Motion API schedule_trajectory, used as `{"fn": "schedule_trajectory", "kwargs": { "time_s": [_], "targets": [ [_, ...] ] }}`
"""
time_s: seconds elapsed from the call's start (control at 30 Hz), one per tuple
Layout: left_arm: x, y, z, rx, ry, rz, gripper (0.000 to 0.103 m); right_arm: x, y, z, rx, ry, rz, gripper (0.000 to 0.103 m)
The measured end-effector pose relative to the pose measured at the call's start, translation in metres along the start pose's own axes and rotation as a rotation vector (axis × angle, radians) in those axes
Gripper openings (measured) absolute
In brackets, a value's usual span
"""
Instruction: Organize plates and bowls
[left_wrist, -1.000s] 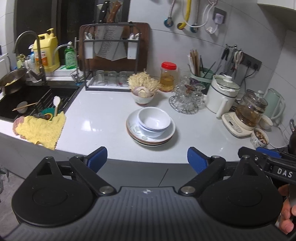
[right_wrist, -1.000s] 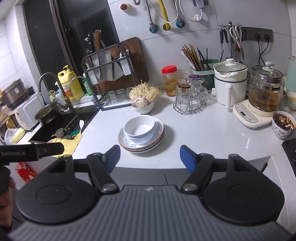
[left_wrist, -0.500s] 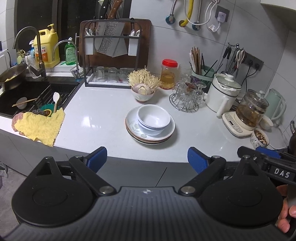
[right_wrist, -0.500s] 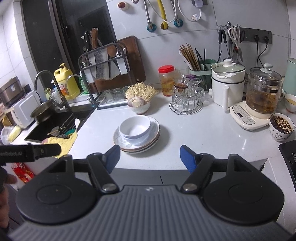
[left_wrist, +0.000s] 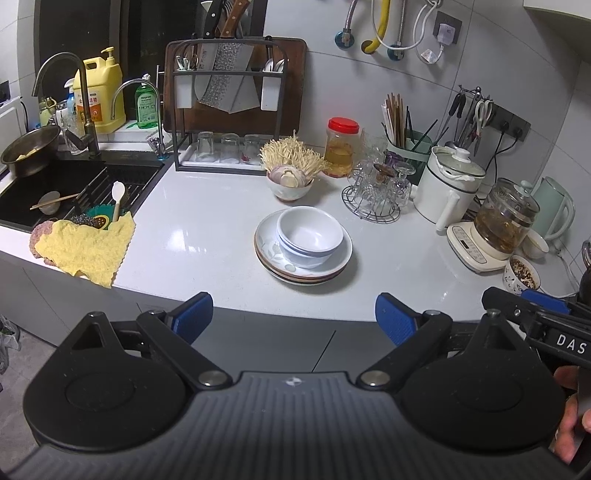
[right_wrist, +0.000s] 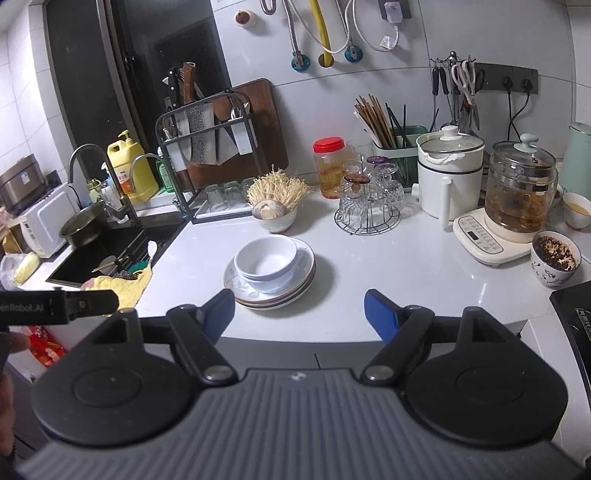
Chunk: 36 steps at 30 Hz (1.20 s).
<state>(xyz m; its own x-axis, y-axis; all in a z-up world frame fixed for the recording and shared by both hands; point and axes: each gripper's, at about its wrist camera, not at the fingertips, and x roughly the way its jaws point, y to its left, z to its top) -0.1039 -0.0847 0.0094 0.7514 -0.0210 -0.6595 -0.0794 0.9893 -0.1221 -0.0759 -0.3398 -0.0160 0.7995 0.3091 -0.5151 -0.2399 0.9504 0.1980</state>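
Hovering: both grippers short of the counter (left_wrist: 207, 225) edge
Left gripper (left_wrist: 293, 317): jaws wide apart, holding nothing
Right gripper (right_wrist: 299, 312): jaws just widened, nothing between them
Bowls (left_wrist: 309, 236): nested, on the plates (left_wrist: 340, 258), mid-counter
Cloth (left_wrist: 86, 249): draped beside the sink (left_wrist: 22, 206)

Both views are evenly lit from overhead and sharp throughout, with soft glare patches on the white counter (left_wrist: 207, 236) and a dark shadow to the right of the stacked plates (right_wrist: 273, 291); fisheye distortion bends the wall tiles and counter's front edge
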Motion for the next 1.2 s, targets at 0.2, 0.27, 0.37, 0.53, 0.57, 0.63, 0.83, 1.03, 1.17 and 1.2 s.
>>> {"fn": "schedule_trajectory", "kwargs": {
  "time_s": [0.2, 0.27, 0.37, 0.53, 0.57, 0.63, 0.83, 1.03, 1.17, 1.2],
  "targets": [
    [-0.006, -0.003, -0.003, 0.006, -0.007, -0.002, 0.098, -0.004, -0.004, 0.001, 0.025, -0.015, 0.005, 0.095],
    [-0.007, -0.004, -0.004, 0.009, -0.011, 0.003, 0.098, -0.005, -0.004, 0.001, 0.023, -0.017, -0.002, 0.095],
    [-0.008, -0.004, -0.004, 0.014, -0.011, -0.003, 0.099, -0.006, -0.004, 0.0, 0.025, -0.022, -0.018, 0.095],
    [-0.01, -0.005, -0.005, 0.014, -0.012, -0.003, 0.099, -0.009, -0.003, -0.002, 0.029, -0.029, -0.029, 0.095],
    [-0.01, -0.005, -0.005, 0.014, -0.01, -0.002, 0.099, -0.009, -0.003, -0.002, 0.026, -0.029, -0.029, 0.095],
    [-0.011, -0.004, -0.006, 0.015, -0.009, -0.002, 0.099, -0.01, -0.001, -0.003, 0.013, -0.03, -0.033, 0.095],
    [-0.014, -0.003, -0.008, 0.019, -0.009, 0.0, 0.099, -0.01, 0.001, -0.006, 0.016, -0.018, -0.028, 0.095],
    [-0.015, -0.004, -0.008, 0.022, -0.012, -0.001, 0.099, -0.01, 0.005, -0.008, 0.012, -0.015, -0.023, 0.095],
    [-0.016, -0.004, -0.01, 0.019, -0.011, -0.001, 0.099, -0.013, 0.006, -0.007, 0.007, -0.021, -0.029, 0.095],
    [-0.016, -0.004, -0.01, 0.02, -0.008, -0.003, 0.099, -0.013, 0.006, -0.007, 0.009, -0.021, -0.03, 0.095]
  ]
}}
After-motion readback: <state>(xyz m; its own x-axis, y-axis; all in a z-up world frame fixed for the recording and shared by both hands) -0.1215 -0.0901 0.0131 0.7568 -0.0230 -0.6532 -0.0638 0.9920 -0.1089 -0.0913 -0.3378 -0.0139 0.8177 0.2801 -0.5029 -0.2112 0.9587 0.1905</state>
